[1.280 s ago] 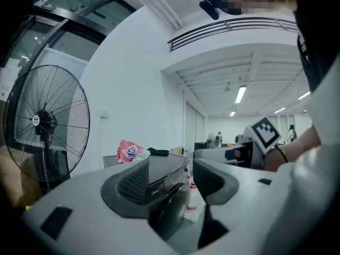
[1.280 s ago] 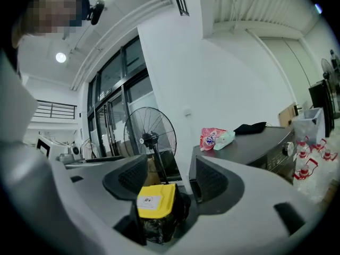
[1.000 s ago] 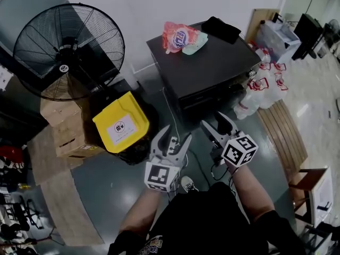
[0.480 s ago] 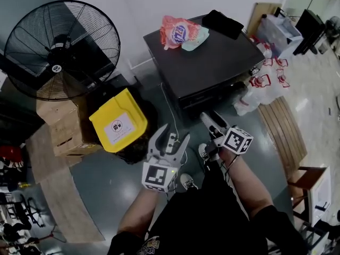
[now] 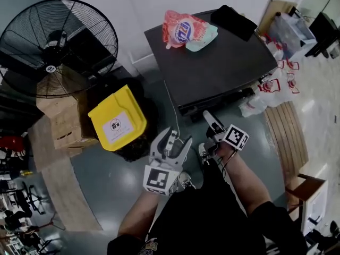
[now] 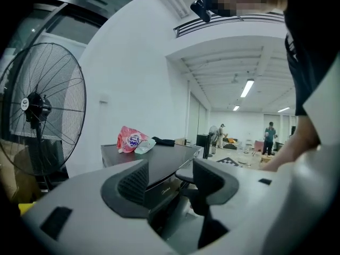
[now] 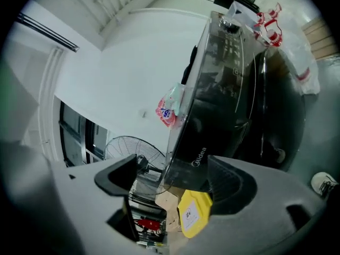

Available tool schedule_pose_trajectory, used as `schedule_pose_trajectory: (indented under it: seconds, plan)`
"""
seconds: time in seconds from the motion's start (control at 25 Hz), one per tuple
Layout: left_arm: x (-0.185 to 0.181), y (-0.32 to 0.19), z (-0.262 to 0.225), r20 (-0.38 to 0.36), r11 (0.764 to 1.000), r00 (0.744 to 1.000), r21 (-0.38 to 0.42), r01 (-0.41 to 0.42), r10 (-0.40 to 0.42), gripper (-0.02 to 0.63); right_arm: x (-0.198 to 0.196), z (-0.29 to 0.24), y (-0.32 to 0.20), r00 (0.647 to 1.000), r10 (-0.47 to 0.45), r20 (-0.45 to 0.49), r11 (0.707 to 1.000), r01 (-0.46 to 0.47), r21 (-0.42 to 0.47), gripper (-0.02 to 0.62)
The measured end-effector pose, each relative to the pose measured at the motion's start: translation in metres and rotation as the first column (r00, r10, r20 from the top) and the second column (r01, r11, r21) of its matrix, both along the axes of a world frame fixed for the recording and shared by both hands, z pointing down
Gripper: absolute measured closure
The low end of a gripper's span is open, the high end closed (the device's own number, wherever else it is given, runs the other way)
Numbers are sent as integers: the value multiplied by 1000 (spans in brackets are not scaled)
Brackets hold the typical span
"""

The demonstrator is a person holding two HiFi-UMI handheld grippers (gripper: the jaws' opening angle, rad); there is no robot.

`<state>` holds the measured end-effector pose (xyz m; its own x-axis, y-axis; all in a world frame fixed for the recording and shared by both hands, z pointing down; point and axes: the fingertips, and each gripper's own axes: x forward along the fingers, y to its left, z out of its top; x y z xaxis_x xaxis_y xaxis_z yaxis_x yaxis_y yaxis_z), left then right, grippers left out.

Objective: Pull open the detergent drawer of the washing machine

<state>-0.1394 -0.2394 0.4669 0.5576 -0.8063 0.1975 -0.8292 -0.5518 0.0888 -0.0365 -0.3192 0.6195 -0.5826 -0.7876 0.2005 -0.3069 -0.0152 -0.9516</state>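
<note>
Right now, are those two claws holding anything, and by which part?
Nothing is held. The left gripper is open and empty; the right gripper has just been opening its jaws, nothing between them, short of the washing machine.

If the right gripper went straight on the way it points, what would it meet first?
Probably the washing machine, its front near the brand lettering; depth is unclear. The right gripper has just been opening its jaws, nothing between them.

Black pedestal fan (image 5: 56, 47) at far left, cardboard boxes (image 5: 64, 124) below it, yellow bin (image 5: 117, 118) just beside them. Pink detergent pouch (image 5: 183, 30) lies at the back left corner of the washing machine (image 5: 223, 62) top, black cloth (image 5: 234, 21) near its back right corner. Clear red-handled jugs (image 5: 273, 84) sit on the floor at right, beside wooden slats (image 5: 287, 137).
</note>
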Motion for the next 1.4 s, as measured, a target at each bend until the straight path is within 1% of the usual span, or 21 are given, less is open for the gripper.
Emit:
schedule_pose_trajectory:
  seconds: [0.12,0.2,0.28,0.36,0.56,0.68,0.84,0.92,1.08,1.24,1.4]
  plan:
    - [3,-14,10,-1,1000,1000,-20,9,-9,367,-3,22,-15,999,-12,30,999,13,-35,163]
    - [5,-21,17,-2,1000,1000,-23,13,-13,367,-4,34,-24,998,-4,68,999,7,-47,149]
    - [7,-25,21,-7,998,1000,-54,16,-16,367,-3,45,-31,995,8,96,998,-2,-60,130]
    - [8,-27,25,-8,996,1000,-86,17,-18,367,-3,53,-38,993,9,116,998,-2,-58,121]
    - [7,-28,38,-2,992,1000,-120,29,-29,367,-7,61,-52,990,0,143,999,6,-42,120]
    - [7,-29,42,-1,992,1000,-126,30,-31,367,-8,62,-61,991,-7,137,1000,9,-19,120]
    - [8,-27,46,-6,991,999,-134,33,-34,367,-12,66,-68,992,-16,124,1000,18,-14,126]
    - [8,-25,47,-8,990,999,-138,34,-35,367,-13,67,-70,993,-22,119,1000,22,1,118]
    - [7,-23,48,-9,989,999,-146,34,-36,367,-12,67,-69,993,-17,114,1000,14,25,124]
    - [9,-20,47,-11,992,999,-125,34,-35,367,-13,64,-68,992,1,128,1000,-5,25,135]
    - [12,-15,41,-11,990,999,-141,29,-31,367,-12,64,-64,991,6,131,1000,-8,13,137]
